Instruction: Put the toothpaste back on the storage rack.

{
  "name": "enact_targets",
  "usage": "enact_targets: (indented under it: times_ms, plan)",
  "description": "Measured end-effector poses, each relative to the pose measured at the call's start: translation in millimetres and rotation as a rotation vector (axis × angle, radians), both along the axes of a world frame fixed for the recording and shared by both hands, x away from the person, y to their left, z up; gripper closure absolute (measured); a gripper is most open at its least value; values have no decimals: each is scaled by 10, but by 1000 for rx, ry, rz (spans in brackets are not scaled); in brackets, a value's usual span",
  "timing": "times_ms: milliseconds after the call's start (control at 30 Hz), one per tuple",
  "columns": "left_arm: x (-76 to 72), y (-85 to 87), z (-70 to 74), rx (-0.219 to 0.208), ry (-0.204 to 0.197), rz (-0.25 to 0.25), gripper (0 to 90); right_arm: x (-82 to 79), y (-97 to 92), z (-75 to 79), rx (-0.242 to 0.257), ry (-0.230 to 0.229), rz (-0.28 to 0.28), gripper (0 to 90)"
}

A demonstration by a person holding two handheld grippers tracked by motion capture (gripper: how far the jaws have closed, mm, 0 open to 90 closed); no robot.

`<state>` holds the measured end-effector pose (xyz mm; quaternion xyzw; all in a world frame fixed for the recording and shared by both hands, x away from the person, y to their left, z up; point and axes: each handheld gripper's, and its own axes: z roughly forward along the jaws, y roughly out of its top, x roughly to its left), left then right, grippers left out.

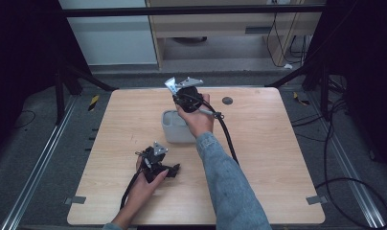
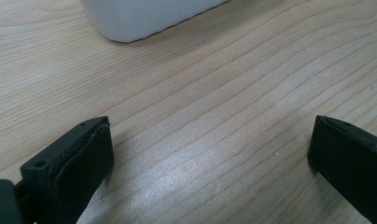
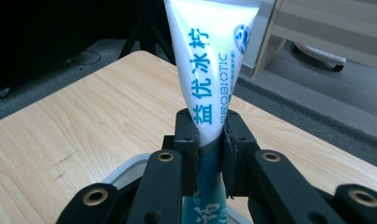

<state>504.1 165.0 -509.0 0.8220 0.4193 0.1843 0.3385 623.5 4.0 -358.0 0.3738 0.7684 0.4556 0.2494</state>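
Left gripper [image 1: 171,168] jaws spread, low over desk [image 1: 258,158] | right gripper [image 3: 210,140] jaws clamp white tube [image 3: 207,70] above grey bin [image 1: 175,130] | bin contents hidden

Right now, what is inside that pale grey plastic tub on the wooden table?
The pale grey plastic tub shows a bare-looking near corner. The right gripper holds a white toothpaste tube above it, and the hand covers the rest of the inside.

grey carpet floor [image 1: 33,158], pale wooden cabinet [image 1: 220,24] behind, dark sides.
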Motion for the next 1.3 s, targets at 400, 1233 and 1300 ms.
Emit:
enact_targets:
  times_ms: [400, 1233, 1300]
  plan:
    - [1, 1, 1, 3, 1, -1, 0, -27, -4, -1, -31, 12, 8, 785]
    - [1, 0, 0, 2, 0, 0, 0, -86, -88, -109, -69, 43, 11, 784]
    - [1, -1, 0, 2, 0, 0, 0, -91, -98, -157, -79, 52, 8, 784]
